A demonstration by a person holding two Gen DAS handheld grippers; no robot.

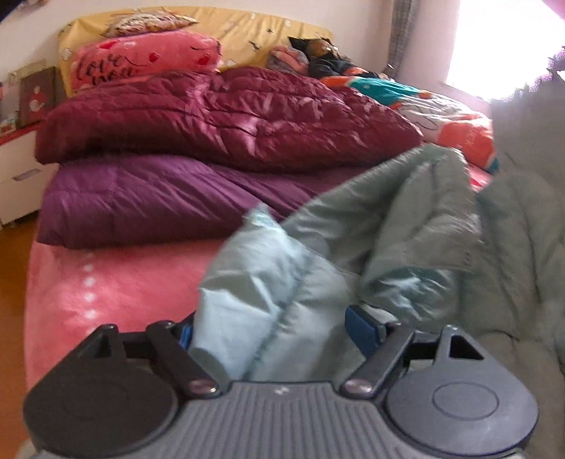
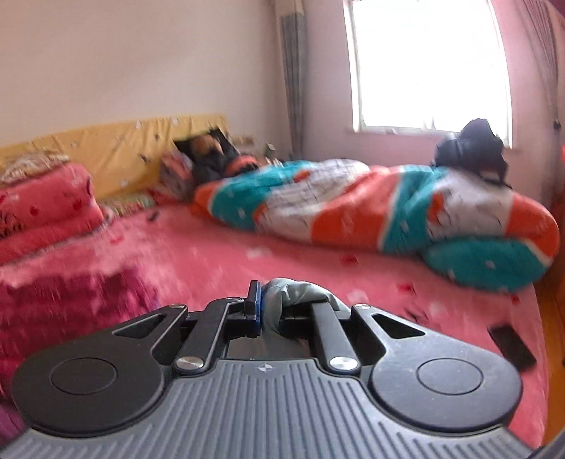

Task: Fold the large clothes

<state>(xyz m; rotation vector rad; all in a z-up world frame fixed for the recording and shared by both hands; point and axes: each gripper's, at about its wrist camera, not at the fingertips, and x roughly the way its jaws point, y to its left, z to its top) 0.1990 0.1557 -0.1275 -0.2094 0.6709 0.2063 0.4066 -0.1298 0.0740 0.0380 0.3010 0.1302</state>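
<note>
A large pale grey-green padded jacket (image 1: pixel 406 226) hangs and bunches over the pink bed (image 1: pixel 116 282) in the left wrist view, filling the right side. My left gripper (image 1: pixel 275 332) has its jaws wide apart with a thick fold of the jacket's light blue lining (image 1: pixel 254 282) between them. My right gripper (image 2: pixel 272 310) is shut on a small bunch of grey-green jacket fabric (image 2: pixel 296 289), held above the pink bed (image 2: pixel 219 254). The rest of the jacket is out of the right wrist view.
Folded maroon (image 1: pixel 219 116) and purple (image 1: pixel 141 201) quilts are stacked at the bed's left. A pink pillow (image 1: pixel 141 60) leans on the yellow headboard (image 1: pixel 247 31). An orange-teal quilt (image 2: pixel 388 215) lies by the window. A dark phone (image 2: pixel 512 346) lies on the bed.
</note>
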